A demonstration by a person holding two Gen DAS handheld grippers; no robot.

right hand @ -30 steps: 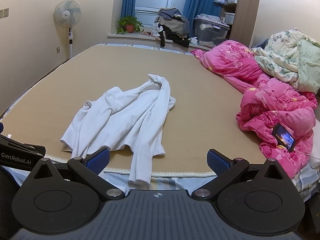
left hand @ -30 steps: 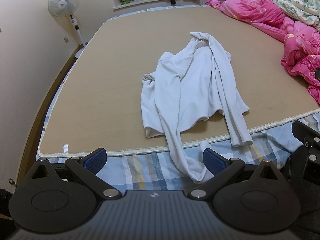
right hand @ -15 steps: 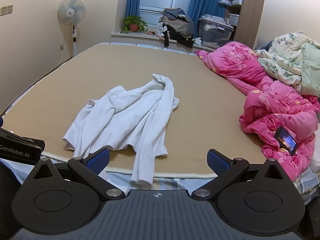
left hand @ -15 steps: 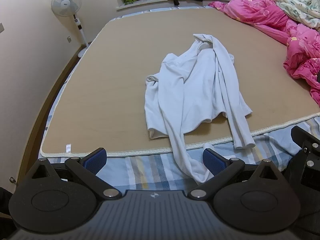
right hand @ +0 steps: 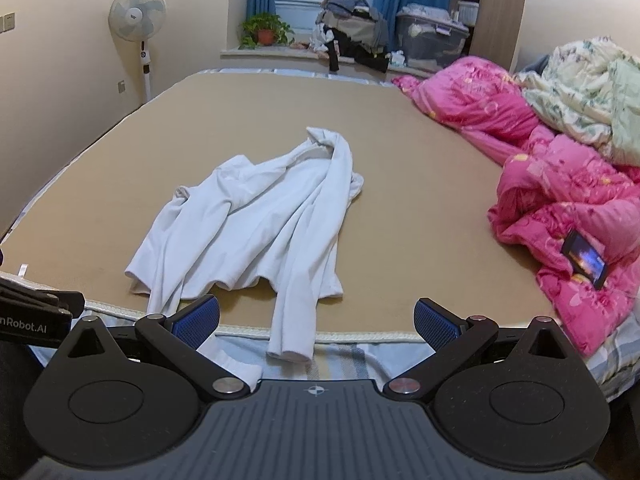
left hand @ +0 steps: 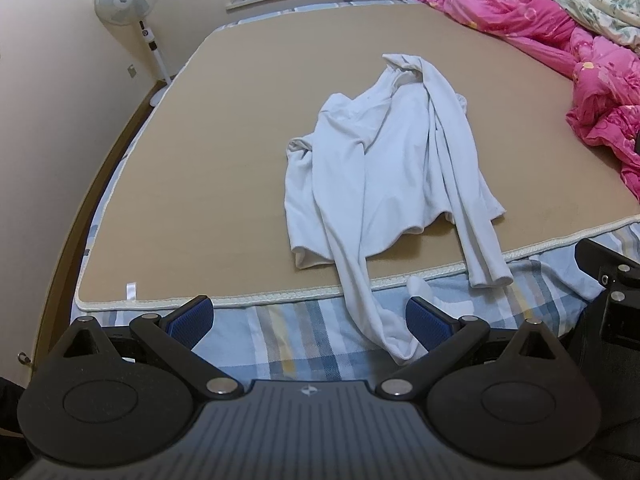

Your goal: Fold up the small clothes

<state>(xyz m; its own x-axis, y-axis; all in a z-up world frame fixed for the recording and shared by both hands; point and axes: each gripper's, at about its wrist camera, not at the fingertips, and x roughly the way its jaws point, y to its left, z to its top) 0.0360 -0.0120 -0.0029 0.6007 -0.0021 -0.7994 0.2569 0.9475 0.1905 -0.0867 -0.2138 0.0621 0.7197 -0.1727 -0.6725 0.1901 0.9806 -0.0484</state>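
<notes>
White top lies crumpled, unfolded, mid-frame on the bed.
Left tongs (left hand: 308, 320) and right tongs (right hand: 316, 320) gape empty; white top (left hand: 392, 168) runs lengthwise away, sleeve beside left.

A wide bed is covered by a tan mat (right hand: 400, 168) over a blue plaid sheet (left hand: 288, 336), with a crumpled pink floral quilt (right hand: 560, 216) heaped on its right side and a lit smartphone (right hand: 585, 261) resting on the quilt. A white pedestal fan (right hand: 138, 20) stands by the left wall, and a potted green plant (right hand: 265, 29) sits on the windowsill beside a pile of dark clothes (right hand: 356, 36)
</notes>
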